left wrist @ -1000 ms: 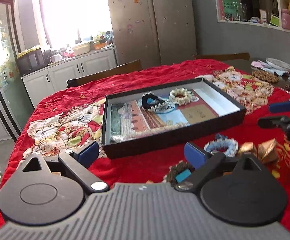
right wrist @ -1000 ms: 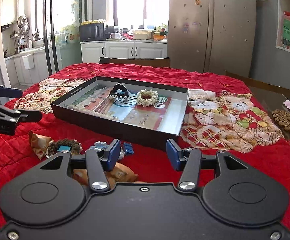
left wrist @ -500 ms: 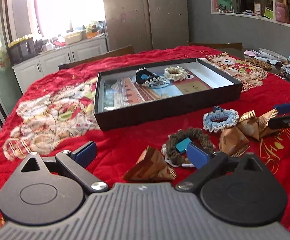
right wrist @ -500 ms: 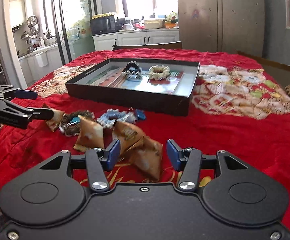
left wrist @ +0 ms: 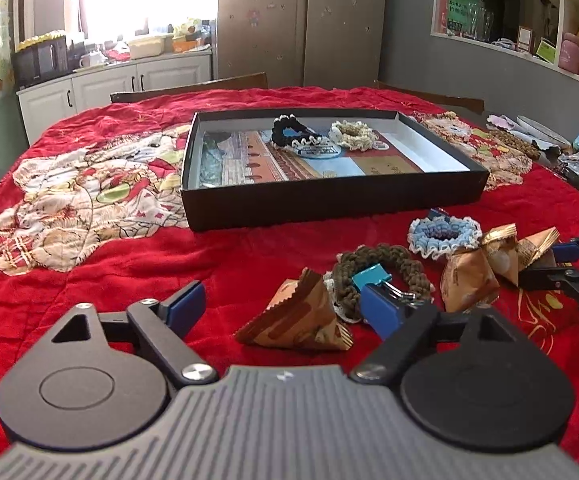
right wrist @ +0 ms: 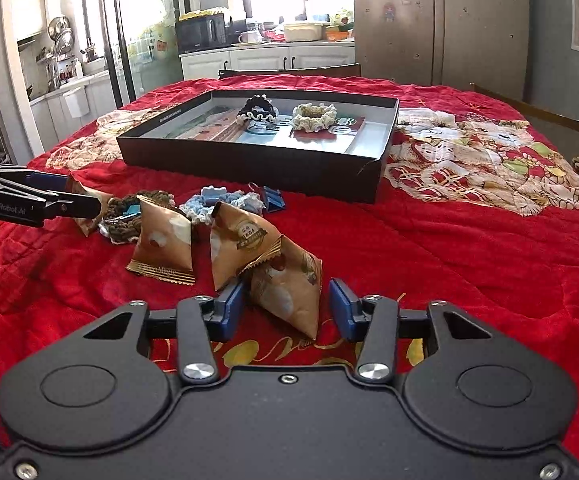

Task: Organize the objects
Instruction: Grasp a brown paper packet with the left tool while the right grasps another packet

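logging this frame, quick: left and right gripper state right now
Left gripper: open, holding nothing, a brown snack packet lies between its fingers.
Right gripper: open, holding nothing, fingers either side of a snack packet.

A red quilted cloth (left wrist: 129, 264) with a cartoon patchwork print is covering the bench. Behind it, a tall grey refrigerator (left wrist: 301, 24) is standing against the wall, small magnets dotting its doors. White cabinets (right wrist: 289, 60) are running under a bright window, and a black microwave (right wrist: 201, 32) is sitting on their top. Wall shelves (left wrist: 561, 12) are holding jars and boxes. A dish rack (right wrist: 59, 30) is hanging in the side room.
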Tool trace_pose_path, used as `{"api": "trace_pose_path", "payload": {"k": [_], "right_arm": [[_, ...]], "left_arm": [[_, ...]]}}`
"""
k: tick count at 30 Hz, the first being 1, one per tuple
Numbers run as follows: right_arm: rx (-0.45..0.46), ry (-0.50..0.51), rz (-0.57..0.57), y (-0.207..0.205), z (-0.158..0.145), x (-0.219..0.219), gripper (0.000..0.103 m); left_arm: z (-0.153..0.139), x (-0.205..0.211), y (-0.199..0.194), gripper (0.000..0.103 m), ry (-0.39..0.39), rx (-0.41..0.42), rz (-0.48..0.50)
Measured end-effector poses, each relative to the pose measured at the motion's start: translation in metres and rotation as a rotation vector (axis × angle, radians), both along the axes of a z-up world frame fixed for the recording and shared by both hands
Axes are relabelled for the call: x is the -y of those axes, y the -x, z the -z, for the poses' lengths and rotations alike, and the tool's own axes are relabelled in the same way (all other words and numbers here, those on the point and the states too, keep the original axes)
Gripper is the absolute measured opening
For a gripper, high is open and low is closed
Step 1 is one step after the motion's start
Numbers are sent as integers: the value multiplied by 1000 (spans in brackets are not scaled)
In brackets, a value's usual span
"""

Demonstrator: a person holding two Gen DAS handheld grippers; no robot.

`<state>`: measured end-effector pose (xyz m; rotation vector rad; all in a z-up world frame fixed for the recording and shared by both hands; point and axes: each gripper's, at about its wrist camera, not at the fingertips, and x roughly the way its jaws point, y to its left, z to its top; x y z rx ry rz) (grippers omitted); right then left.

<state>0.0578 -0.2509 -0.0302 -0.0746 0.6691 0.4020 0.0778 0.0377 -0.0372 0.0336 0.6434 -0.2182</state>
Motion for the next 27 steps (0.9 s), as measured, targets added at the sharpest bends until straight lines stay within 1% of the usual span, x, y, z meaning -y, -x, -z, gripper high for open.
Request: {"api": "trace_pose_path", "payload": {"k": [1, 3, 4, 6, 7, 9, 11, 12, 20, 27], "right_arm": [[0, 0, -1, 0, 0, 0, 42], [3, -3, -4, 0, 1, 0, 39], [4, -5, -5, 0, 1, 0, 39], [5, -8, -5, -1, 2, 0, 38], [5, -9, -4, -1, 2, 1, 38], [6, -7, -4, -1, 2, 0, 37], [7, -5, -5, -1, 2, 0, 36], [9, -3, -6, -1, 2, 0, 36], [18, 5, -11, 1, 0, -1, 34], [27, 1, -13, 3, -3, 0, 34]], "left_arm": [[1, 0, -1, 84, 1, -6, 0], [4, -1, -3, 77, 6, -22, 0], [6, -2, -4, 76, 12, -32, -1], [8, -3, -6, 69, 25, -47, -1], [9, -5, -6, 68, 31, -50, 0], [10, -6, -5, 58, 38, -51, 2], [10, -6, -5, 56, 38, -50, 1], [10, -5, -5, 52, 34, -49, 0], [7, -3, -2, 44, 5, -36, -2], [5, -2, -1, 44, 0, -32, -7]]}}
